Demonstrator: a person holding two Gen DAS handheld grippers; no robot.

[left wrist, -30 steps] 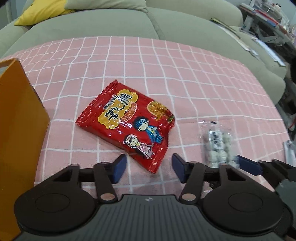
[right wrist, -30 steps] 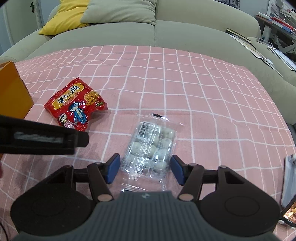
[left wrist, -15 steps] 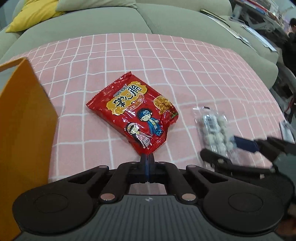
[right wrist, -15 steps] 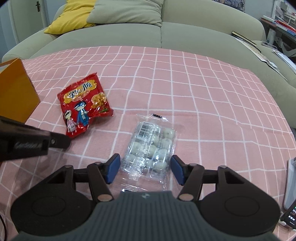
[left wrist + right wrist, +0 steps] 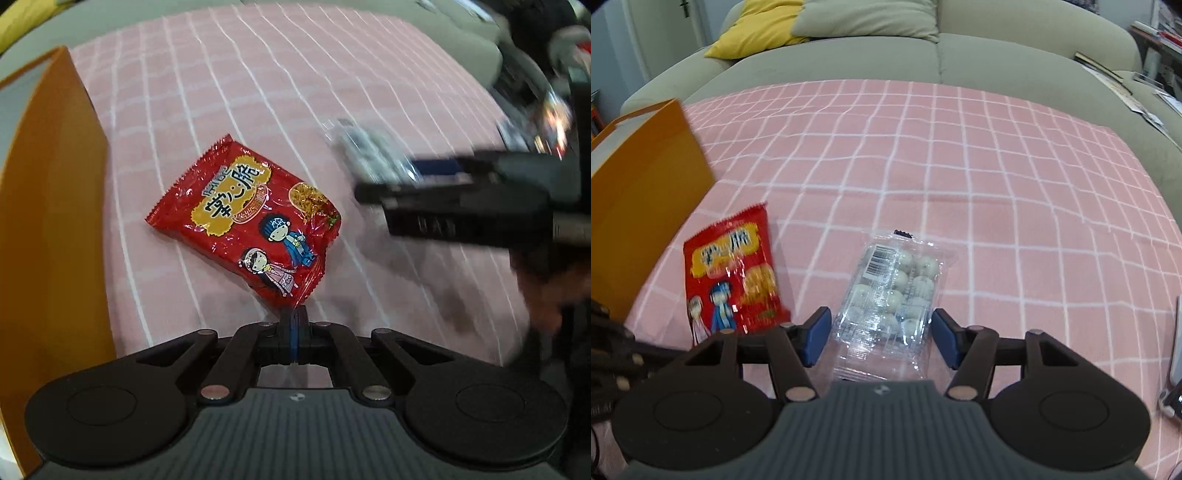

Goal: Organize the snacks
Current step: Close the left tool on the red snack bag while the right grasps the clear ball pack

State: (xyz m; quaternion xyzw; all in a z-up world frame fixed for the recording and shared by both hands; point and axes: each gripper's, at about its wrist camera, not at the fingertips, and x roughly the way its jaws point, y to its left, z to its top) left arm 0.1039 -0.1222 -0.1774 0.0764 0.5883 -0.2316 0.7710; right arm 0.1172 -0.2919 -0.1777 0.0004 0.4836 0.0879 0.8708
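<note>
A pink checked cloth lies before a green sofa. The left gripper pinches the near corner of the red bag, beside the orange box. The right gripper is spread around the clear pack on the cloth.

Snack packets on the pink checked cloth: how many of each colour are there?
Red packet: 1
Clear packet of pale balls: 1
Total: 2
</note>
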